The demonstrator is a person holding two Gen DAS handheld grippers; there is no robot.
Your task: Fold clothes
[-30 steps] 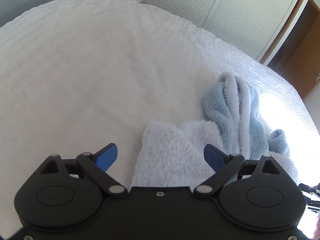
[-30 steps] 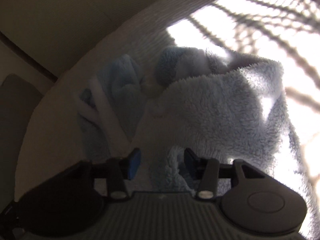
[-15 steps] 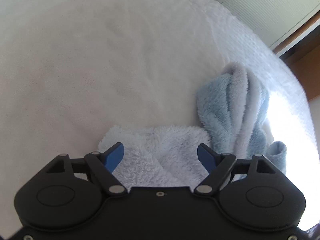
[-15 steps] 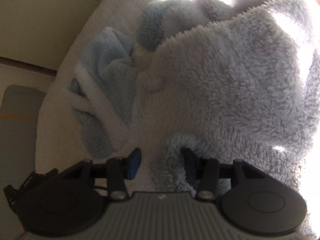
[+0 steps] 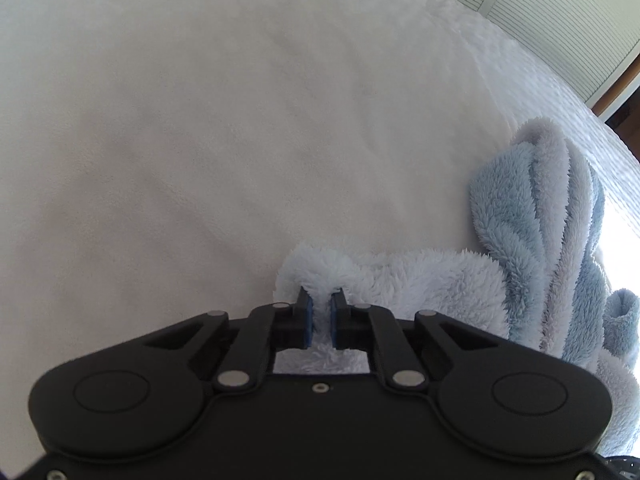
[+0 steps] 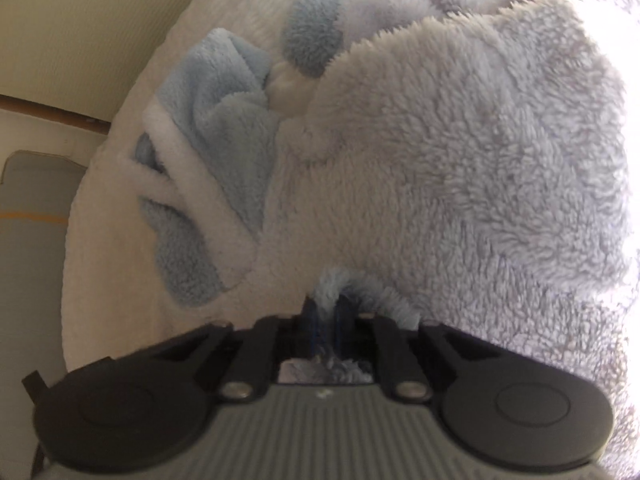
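**Both corners pinched, fold not yet made**

You had the fluffy pale-blue fleece garment [image 5: 432,280] lying on the white textured bedspread [image 5: 200,140], and by my reading the task was at its start: the fleece was bunched and rumpled, with no flat fold showing anywhere. What was done, as far as the views showed, was only the gripping. The lifting, spreading flat and folding were all left to do.

Your left tongs [image 5: 320,320] were drawn narrow, clamped on a tuft at the garment's pale edge, with the pile squeezed up between the blue pads [image 5: 306,320]. From that grip the pale body of the garment ran off to the right of the left tongs, and beyond it, further right, stood the garment's darker blue-and-white striped part [image 5: 540,220], crumpled into upright ridges. To the left of and beyond the left tongs there was bare bedspread only.

Your right tongs [image 6: 326,320] were likewise nearly closed, biting a blue fringe of the same garment [image 6: 460,160]. The bulk of the fleece rose directly ahead and to the right of them, touching them; the striped part [image 6: 208,152] lay ahead to the left.
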